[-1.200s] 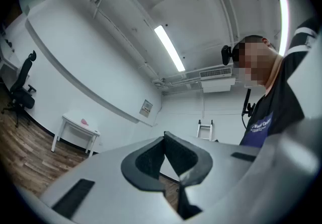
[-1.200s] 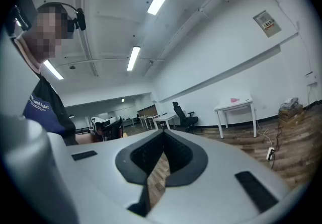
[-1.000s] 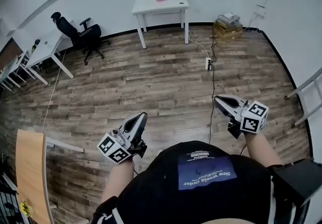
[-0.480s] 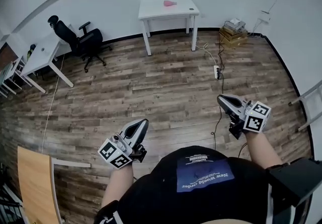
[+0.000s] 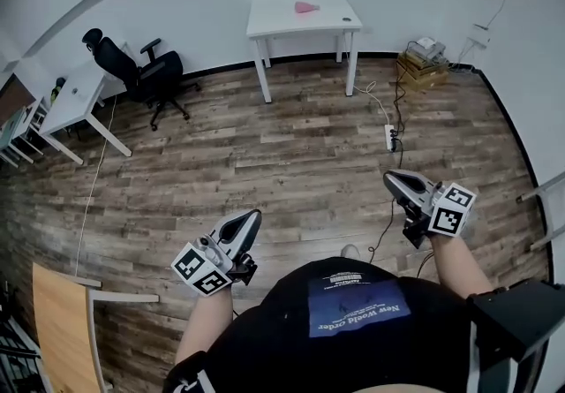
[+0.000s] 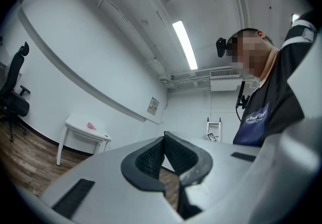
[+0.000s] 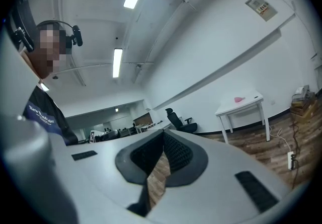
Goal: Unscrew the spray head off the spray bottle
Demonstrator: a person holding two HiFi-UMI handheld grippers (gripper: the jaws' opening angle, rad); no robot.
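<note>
A white table [image 5: 303, 18] stands against the far wall with a small pink thing [image 5: 306, 7] on it, too small to make out. No spray bottle is recognisable in any view. My left gripper [image 5: 250, 216] is held low in front of the person's body, shut and empty, its pads meeting at the tips [image 6: 164, 135]. My right gripper [image 5: 388, 177] is at the right, also shut with nothing between its jaws [image 7: 163, 132]. Both gripper views show the table [image 6: 85, 130] [image 7: 241, 104] and the pink thing [image 7: 238, 99] far ahead.
Wooden floor lies between me and the table. A black office chair [image 5: 141, 64] and a white desk [image 5: 75, 95] stand at the left. A power strip with its cable [image 5: 389, 137] lies on the floor at the right, near boxes [image 5: 422, 60]. A wooden tabletop [image 5: 57, 321] is at lower left.
The whole scene has shifted as the person walks toward the white table, which now sits nearer and further right. Both grippers stay shut and keep their place before the body.
</note>
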